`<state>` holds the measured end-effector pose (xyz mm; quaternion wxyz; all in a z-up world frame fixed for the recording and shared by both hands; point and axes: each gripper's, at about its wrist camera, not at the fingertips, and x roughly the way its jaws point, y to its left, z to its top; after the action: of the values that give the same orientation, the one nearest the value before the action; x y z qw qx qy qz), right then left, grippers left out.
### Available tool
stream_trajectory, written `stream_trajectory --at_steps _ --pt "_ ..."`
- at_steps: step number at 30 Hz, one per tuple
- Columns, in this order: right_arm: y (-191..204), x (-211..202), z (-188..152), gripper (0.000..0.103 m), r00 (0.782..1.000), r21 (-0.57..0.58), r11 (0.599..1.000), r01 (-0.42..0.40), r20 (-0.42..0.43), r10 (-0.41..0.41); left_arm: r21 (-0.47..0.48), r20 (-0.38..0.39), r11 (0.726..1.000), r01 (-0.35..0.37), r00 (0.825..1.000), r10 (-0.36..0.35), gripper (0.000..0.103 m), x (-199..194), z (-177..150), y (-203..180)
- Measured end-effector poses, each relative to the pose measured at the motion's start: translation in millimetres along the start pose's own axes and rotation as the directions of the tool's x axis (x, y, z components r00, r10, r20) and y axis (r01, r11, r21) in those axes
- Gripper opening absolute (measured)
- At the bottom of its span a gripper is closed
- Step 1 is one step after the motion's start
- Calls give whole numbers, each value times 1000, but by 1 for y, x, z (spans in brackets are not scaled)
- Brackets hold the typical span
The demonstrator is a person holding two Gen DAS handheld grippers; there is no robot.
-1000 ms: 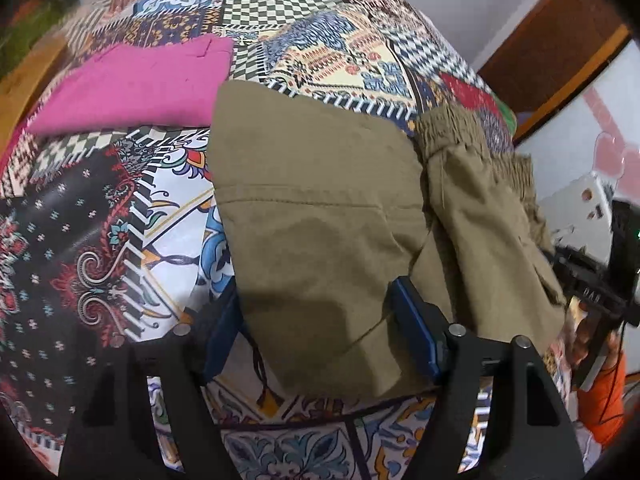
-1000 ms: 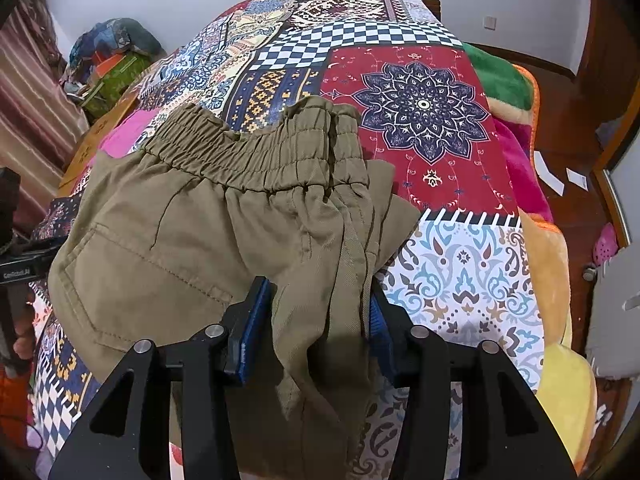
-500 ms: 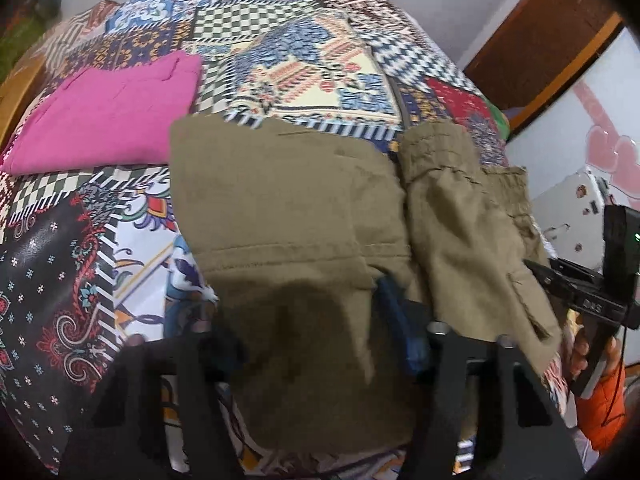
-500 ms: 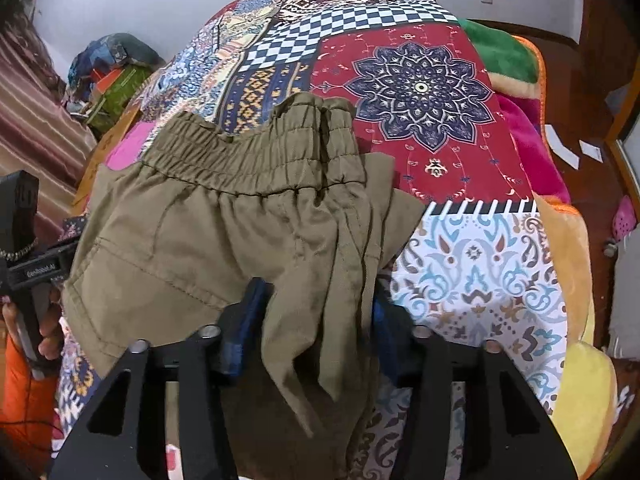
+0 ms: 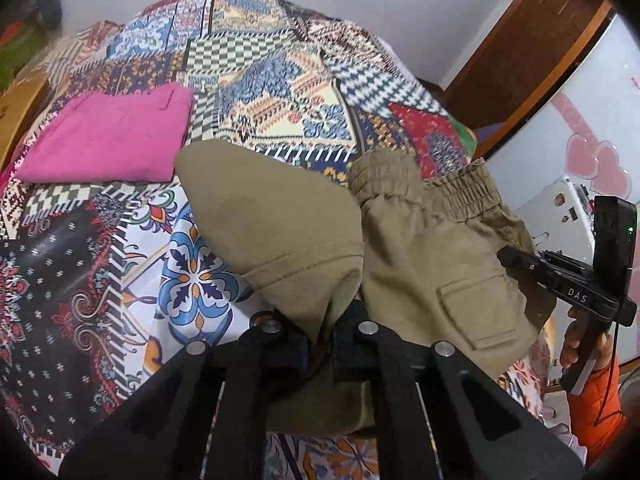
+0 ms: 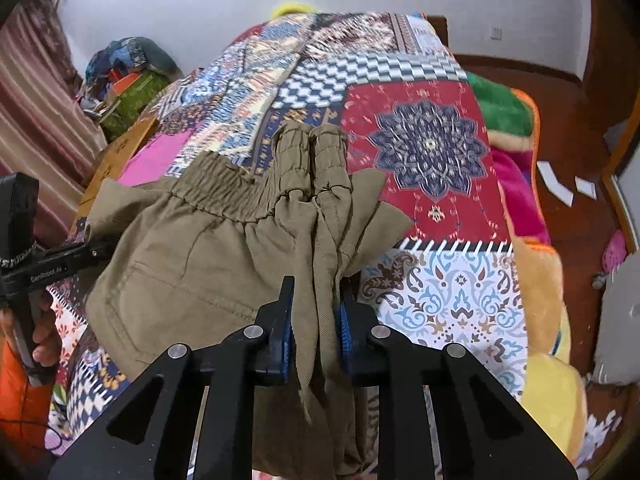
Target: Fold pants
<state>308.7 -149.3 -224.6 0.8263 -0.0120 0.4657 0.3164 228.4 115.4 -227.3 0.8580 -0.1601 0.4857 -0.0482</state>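
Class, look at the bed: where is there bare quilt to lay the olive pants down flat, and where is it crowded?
Free: the red medallion patch right of the olive pants, and the white floral patch below it. Also the dark patterned patch below the pink garment. Crowded: the near edge, where both tools grip the pants.

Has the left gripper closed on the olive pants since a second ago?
Yes. The left gripper was open astride the pants; its fingers now pinch the fabric, which has bunched and lifted off the quilt.
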Motion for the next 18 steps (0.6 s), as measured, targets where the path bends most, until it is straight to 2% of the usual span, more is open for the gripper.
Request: stream_trajectory --at_steps 7,18 --pt "25 -16 -1 16 1000 -40 999 -11 25 12 7 37 1000 -13 999 13 6 -31 -14 -1" --pt "73 2 -7 16 997 -88 993 -78 -23 76 -107 49 993 -47 997 52 6 -75 -65 50"
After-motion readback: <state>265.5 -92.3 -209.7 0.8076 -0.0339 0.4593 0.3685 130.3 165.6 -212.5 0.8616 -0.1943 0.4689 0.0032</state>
